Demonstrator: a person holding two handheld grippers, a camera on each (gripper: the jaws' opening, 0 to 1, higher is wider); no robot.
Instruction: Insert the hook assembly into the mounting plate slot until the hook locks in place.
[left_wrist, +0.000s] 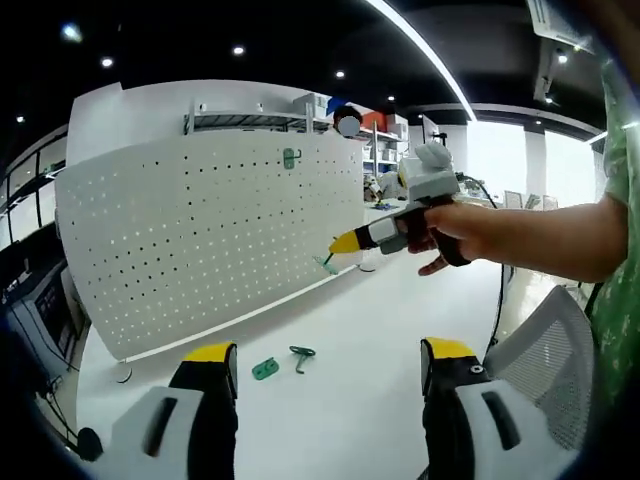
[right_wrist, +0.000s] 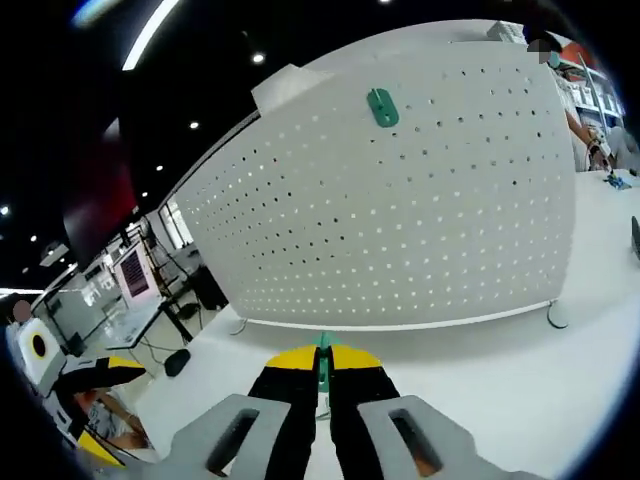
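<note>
The right gripper (right_wrist: 322, 362) was found closed on a green hook (right_wrist: 323, 372), held before the white pegboard (right_wrist: 400, 220). A green mounting plate (right_wrist: 381, 107) was noted fixed high on the board, at 12 o'clock from the jaws. The left gripper (left_wrist: 330, 352) was observed open, holding nothing. On the white table (left_wrist: 370, 400), a second green plate (left_wrist: 265, 369) and hook (left_wrist: 301, 355) were recorded lying between its jaws, at 11 o'clock.
</note>
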